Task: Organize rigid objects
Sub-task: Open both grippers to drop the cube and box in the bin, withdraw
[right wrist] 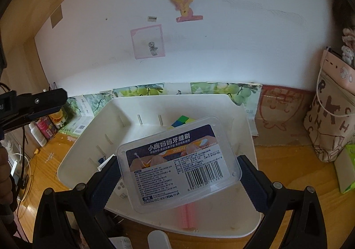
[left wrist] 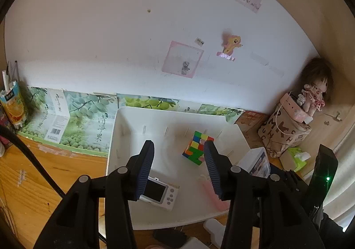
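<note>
Clamped between my right gripper's [right wrist: 177, 173] blue pads is a clear box [right wrist: 179, 164], label up, tilted, hanging above the near half of the white bin [right wrist: 248, 138]. Both pads press on its short ends. Under it I see a pink strip [right wrist: 188, 215] on the bin floor and a corner of the cube [right wrist: 183, 120] past its far edge.

My left gripper [left wrist: 179, 166] hangs over the same bin [left wrist: 133, 120], its jaws apart with nothing between them. Below its left finger lies a small white camera [left wrist: 162, 193], screen up; whether the pad touches it I cannot tell. The cube [left wrist: 197, 147] stands on the bin floor just beside the right fingertip, partly behind it. The pink strip [left wrist: 210, 195] lies near the bin's front wall. The bin sits on a wooden desk [left wrist: 33, 182] against a white wall.
</note>
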{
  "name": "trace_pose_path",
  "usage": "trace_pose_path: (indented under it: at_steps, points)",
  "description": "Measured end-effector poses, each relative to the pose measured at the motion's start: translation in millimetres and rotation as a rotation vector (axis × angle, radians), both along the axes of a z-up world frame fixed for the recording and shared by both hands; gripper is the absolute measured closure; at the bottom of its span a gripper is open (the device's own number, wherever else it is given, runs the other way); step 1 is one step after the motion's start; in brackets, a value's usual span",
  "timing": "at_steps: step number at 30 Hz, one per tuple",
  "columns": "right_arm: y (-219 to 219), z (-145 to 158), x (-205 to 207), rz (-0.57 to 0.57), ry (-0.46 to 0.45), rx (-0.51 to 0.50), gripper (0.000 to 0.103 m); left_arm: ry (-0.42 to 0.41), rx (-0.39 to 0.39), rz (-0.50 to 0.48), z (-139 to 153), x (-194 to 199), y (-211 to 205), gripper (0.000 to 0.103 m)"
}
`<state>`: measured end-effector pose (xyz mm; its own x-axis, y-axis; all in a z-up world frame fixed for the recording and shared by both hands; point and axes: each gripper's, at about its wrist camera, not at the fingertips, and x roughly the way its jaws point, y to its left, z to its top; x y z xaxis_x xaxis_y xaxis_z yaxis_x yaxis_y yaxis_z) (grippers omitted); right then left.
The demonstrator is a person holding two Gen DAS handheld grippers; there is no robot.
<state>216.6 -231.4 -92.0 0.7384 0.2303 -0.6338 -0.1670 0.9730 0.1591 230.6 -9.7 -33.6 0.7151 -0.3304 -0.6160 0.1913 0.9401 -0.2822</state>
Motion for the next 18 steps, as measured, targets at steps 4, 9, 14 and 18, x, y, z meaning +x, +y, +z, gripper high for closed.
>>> trace_pose_path:
  at_steps: [4, 9, 14, 18]
  points:
    - [-3.4, 7.2, -7.4, -0.013, -0.020, 0.011, 0.000, -0.018, 0.009, 0.011, 8.6, -9.3, 2.7, 0.037]
    - [-2.7, 19.6, -18.2, -0.016, -0.051, 0.010, 0.000, -0.060, 0.018, 0.039, 23.7, -26.8, 8.5, 0.023]
    - [-1.8, 33.2, -31.0, -0.022, -0.084, 0.019, 0.000, -0.086, 0.034, 0.058, 35.8, -46.5, 14.4, 0.019]
    - [-1.0, 44.9, -44.9, -0.027, -0.107, 0.030, 0.000, -0.107, 0.046, 0.080, 44.4, -66.5, 19.8, 0.015]
